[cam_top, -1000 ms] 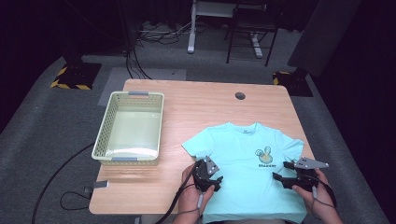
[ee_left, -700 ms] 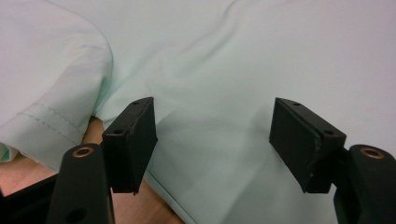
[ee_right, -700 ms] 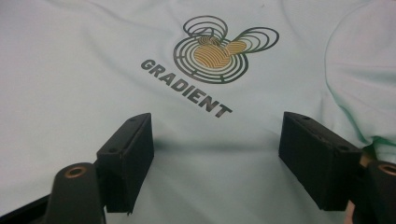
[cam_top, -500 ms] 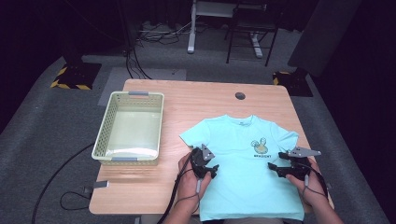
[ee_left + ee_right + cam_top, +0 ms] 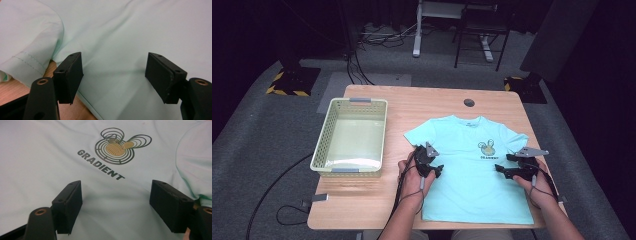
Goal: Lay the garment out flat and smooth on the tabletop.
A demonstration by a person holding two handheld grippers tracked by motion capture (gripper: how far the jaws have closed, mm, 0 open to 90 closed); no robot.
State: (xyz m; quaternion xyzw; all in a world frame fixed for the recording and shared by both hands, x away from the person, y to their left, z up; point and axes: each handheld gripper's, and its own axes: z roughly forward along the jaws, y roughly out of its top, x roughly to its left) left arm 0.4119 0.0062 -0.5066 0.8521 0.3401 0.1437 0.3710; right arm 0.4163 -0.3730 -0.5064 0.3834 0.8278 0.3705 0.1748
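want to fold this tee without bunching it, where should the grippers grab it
Probably the side hems by the sleeves: the t-shirt lies flat, face up. The left gripper comes from its edge, the right gripper from the opposite edge, both open.

Bare tabletop lay open along the far edge and between the yellow basket and the flat mint T-shirt, the basket's raised walls being the one obstacle at left, while the left gripper and right gripper hovered with jaws apart over the shirt.
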